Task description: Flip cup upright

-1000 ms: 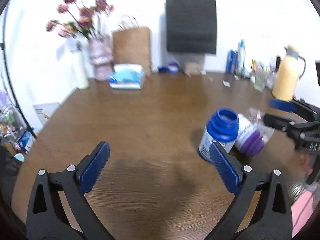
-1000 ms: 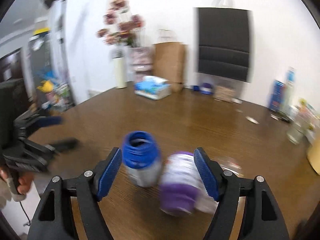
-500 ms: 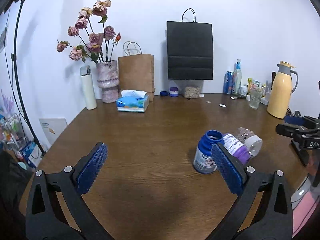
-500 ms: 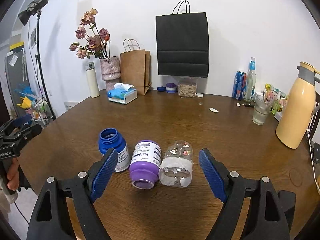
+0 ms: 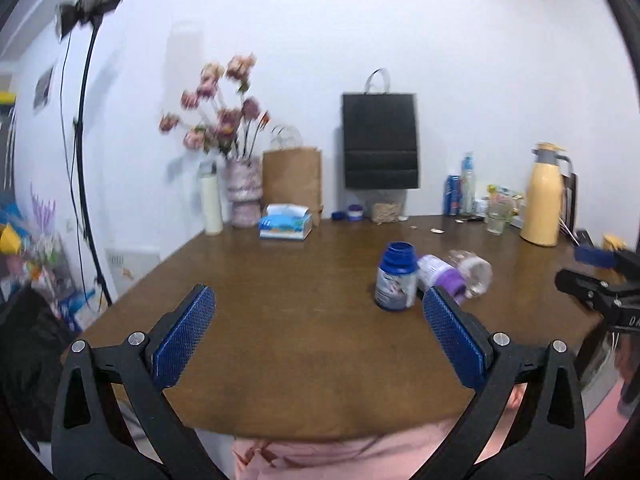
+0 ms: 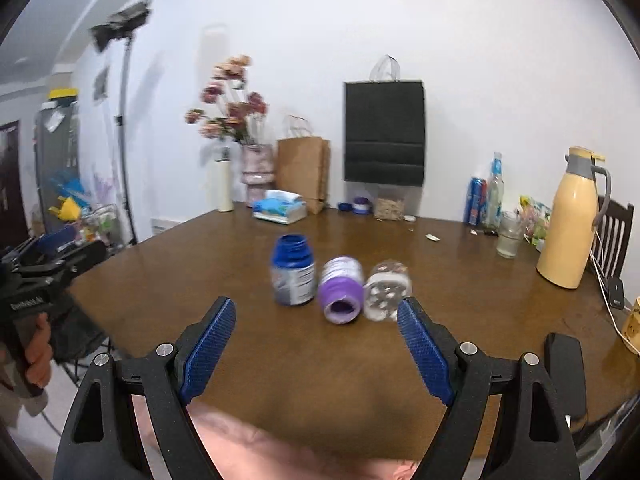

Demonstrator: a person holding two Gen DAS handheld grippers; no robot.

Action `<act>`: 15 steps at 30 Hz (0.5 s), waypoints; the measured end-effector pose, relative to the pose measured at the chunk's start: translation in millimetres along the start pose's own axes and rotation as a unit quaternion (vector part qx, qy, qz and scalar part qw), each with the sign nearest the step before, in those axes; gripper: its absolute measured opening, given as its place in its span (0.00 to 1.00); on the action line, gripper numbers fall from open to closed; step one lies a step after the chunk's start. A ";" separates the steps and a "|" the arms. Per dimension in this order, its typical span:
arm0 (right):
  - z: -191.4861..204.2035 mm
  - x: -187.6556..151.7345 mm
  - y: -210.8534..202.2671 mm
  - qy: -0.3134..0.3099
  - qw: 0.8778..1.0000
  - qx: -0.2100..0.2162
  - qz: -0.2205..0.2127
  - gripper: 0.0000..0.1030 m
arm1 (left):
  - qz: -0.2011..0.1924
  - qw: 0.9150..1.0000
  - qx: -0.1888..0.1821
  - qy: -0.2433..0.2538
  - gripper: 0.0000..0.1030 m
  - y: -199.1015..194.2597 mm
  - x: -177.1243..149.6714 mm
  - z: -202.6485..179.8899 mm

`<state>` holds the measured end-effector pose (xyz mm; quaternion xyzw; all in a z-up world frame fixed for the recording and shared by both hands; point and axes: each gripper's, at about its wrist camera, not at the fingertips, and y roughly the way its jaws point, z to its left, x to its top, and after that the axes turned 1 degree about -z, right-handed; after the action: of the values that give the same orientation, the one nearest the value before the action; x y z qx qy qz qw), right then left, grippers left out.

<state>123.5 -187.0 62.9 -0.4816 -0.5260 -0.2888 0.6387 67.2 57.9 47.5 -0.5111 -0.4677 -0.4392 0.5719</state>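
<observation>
- Step: looks like between flips. Blue container [image 6: 293, 274] stands upright, mouth up, on the table [image 6: 460, 280]. Purple container [image 6: 341, 289] lies on its side touching it, at its 3 o'clock in the right wrist view; clear container [image 6: 387, 289] lies on its side touching the purple one.
- Both lying containers sit centre frame in the right wrist view, beyond the pads.
- Right gripper [image 6: 316, 354] wide apart, nothing held, hovering at the near table edge.
- Left gripper [image 5: 320, 336] also wide apart and empty; containers at its 1 o'clock.
- Next, probably: right gripper goes forward to 12 o'clock, straddles the purple container without knocking its neighbours, closes, tips it mouth-up.
- Versus half a second ago: both grippers pulled back and up, table edge and pink clothing [image 6: 280, 456] now visible; containers unmoved.
</observation>
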 end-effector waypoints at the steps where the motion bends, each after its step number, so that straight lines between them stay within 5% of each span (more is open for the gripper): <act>1: 8.8 -8.3 -8.1 -0.014 1.000 -0.009 -0.008 0.85 | -0.011 1.000 0.006 0.006 1.00 -7.4 -7.1 -2.3; 6: 34.3 -54.9 -42.3 0.005 0.999 -0.018 -0.027 0.85 | -0.010 1.000 -0.012 -0.020 1.00 -32.1 -44.1 -9.5; 9: 43.0 -79.4 -57.6 0.018 0.999 -0.015 -0.025 0.85 | -0.032 0.999 -0.016 0.005 1.00 -47.1 -59.7 -19.6; 15: 41.5 -83.1 -59.6 0.032 0.999 -0.002 -0.026 0.85 | -0.052 0.998 -0.032 0.012 1.00 -55.6 -59.4 -27.5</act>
<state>31.8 -182.3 1.8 -0.4598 -0.5171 -0.3220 0.6462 4.5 26.8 -2.3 -0.4982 -0.4725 -0.4895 0.5374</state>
